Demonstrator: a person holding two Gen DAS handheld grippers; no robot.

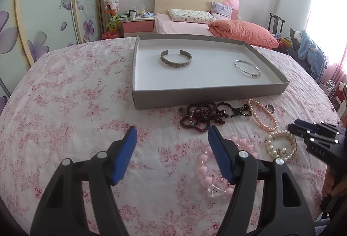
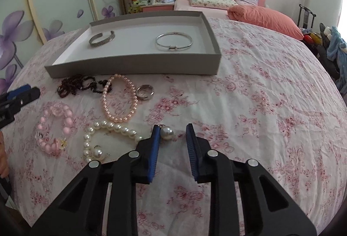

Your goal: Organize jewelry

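From the left wrist view, the left tool (image 1: 172, 138) hung with fingers spread apart over the pink floral cloth-covered surface (image 1: 76, 95), above a pink heart-bead bracelet (image 1: 205, 168). A shallow grey cardboard tray (image 1: 203, 96) held an engraved silver cuff (image 1: 176, 59) and a thin silver bangle (image 1: 247, 68).

From the right wrist view, the right tool (image 2: 172, 130) stood apart, one large pearl of a white pearl bracelet (image 2: 112, 127) between its fingers. A peach pearl strand (image 2: 119, 99), silver ring (image 2: 145, 91) and dark bead necklace (image 2: 80, 85) lay just before the tray.

A home bedroom: a bed (image 1: 186, 26) with pillows (image 1: 190, 15) and an orange duvet (image 1: 243, 33) at the far wall, a pink nightstand (image 1: 137, 26), flower-painted wardrobe doors (image 1: 54, 19) on the left, and a tube of plush toys (image 1: 111, 2).
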